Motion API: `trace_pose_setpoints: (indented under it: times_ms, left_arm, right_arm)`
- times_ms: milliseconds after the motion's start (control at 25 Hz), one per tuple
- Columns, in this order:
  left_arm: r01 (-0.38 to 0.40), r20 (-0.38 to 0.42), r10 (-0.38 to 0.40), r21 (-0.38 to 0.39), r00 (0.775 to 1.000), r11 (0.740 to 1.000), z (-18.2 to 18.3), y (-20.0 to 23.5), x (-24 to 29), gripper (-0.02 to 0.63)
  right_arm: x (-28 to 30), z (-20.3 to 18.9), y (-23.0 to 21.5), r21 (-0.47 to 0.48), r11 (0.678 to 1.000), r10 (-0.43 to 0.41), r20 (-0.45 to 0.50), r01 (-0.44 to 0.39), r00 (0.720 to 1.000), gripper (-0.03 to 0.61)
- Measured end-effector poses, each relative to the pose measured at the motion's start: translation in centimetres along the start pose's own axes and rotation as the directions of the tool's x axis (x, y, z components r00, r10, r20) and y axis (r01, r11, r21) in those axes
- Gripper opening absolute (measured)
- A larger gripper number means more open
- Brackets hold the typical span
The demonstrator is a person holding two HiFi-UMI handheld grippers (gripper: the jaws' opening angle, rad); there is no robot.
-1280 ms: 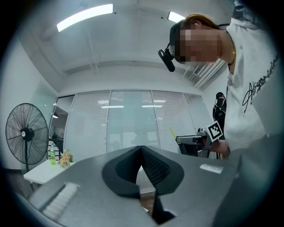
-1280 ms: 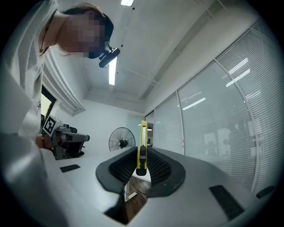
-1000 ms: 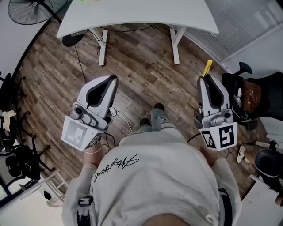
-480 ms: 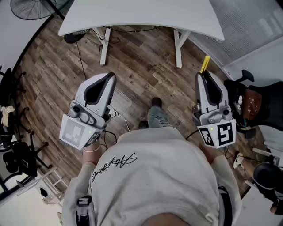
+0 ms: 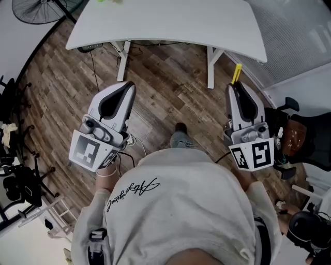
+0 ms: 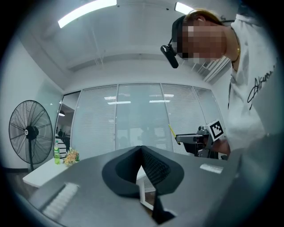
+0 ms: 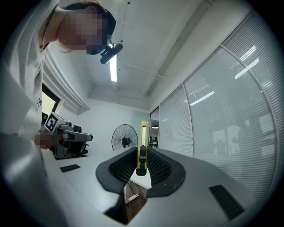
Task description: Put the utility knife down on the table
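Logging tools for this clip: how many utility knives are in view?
1. The knife is clamped in the right hand-held gripper, short of the table; others may be hidden.

A pale grey sweatshirt [image 5: 196, 207] with black script lettering [image 5: 132, 192] covers the person. Left of the sweatshirt, the left gripper [image 5: 130, 87] has a white shell, black inlay and a black-and-white marker cube [image 5: 87, 151]; right of it, the right gripper [image 5: 237, 88] looks alike.

I stand on a brown wood-plank floor [image 5: 165, 88]. A black round standing fan [image 5: 39, 10] is far to my left and a black office chair [image 5: 310, 129] to my right. A green plastic bottle [image 6: 57, 153] stands just beside a small flower bunch [image 6: 71, 156].
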State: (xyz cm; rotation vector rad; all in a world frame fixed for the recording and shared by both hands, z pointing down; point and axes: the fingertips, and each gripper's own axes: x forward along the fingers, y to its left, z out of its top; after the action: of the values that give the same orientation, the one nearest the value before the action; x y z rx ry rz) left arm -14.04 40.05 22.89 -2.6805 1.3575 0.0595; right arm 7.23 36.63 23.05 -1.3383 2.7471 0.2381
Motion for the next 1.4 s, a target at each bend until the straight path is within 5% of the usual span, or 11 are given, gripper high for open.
trace_pose_setpoints:
  times_ms: [680,1400]
  left_arm:
    - [-0.026,-0.082,0.024,-0.019,0.996,0.999,-3.5,3.5,11.7,-0.003]
    - [-0.058,-0.104,0.053,-0.041,0.993,0.997,-2.7,6.6,15.9,-0.003]
  right_arm:
    - [6.5,-3.7,-10.2,0.027,0.999,0.018,-0.026,-0.018,0.999,0.067]
    - [10.9,-3.7,-13.2,0.030,0.998,0.053,-0.039,-0.052,0.998,0.066]
